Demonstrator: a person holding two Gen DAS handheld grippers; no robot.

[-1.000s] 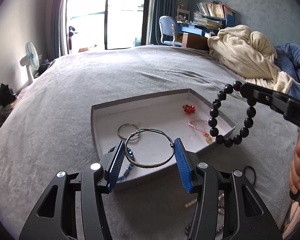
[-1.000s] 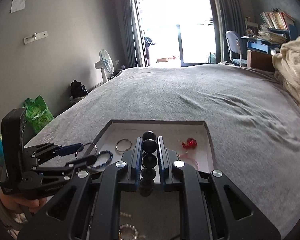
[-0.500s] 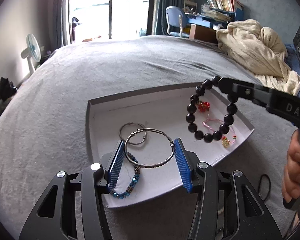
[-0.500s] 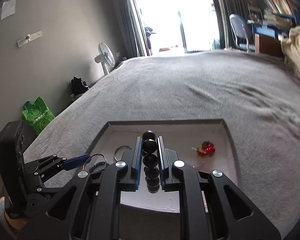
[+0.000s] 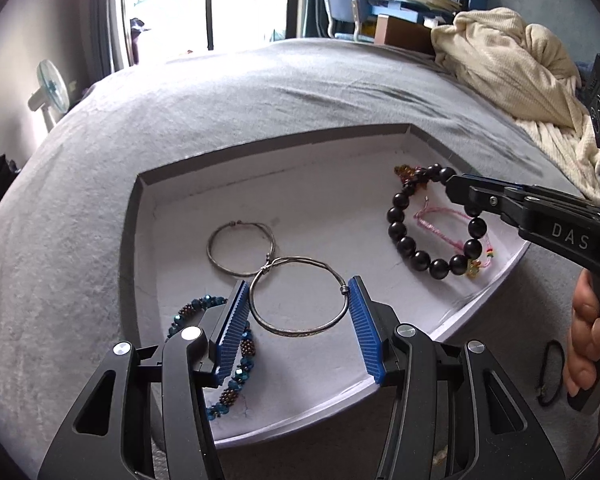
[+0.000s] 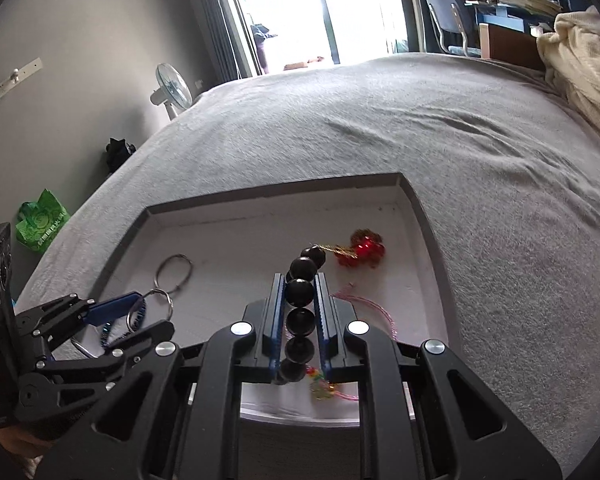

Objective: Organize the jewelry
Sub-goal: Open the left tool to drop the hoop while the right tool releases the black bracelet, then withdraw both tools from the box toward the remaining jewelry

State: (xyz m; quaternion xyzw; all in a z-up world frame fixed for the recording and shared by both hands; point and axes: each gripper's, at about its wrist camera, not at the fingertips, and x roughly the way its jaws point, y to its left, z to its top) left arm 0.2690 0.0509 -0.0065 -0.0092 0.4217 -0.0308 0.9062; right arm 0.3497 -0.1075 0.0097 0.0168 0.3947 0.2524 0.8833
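Note:
A grey-rimmed tray (image 5: 260,148) with a white floor lies on the bed. My left gripper (image 5: 298,282) is shut on a thin silver bangle (image 5: 300,331), held flat between the blue pads low over the tray's near part. From the right, my right gripper (image 6: 299,278) is shut on a black bead bracelet (image 6: 300,292). That bracelet (image 5: 406,244) hangs over the tray's right side, above a pink cord bracelet (image 5: 440,228); whether it touches the floor I cannot tell. In the right wrist view the left gripper (image 6: 156,310) shows at the lower left.
In the tray lie a second silver bangle (image 5: 242,223), a blue bead bracelet (image 5: 236,380) and a red charm (image 6: 362,250). A black hair tie (image 5: 550,372) lies on the grey bedcover (image 5: 220,92) at right. A cream blanket (image 5: 512,64) is heaped at the far right.
Both grippers have come down and forward over the tray. The black bracelet has sunk from above the tray's right edge to low over the pink cord. Both grips are unchanged.

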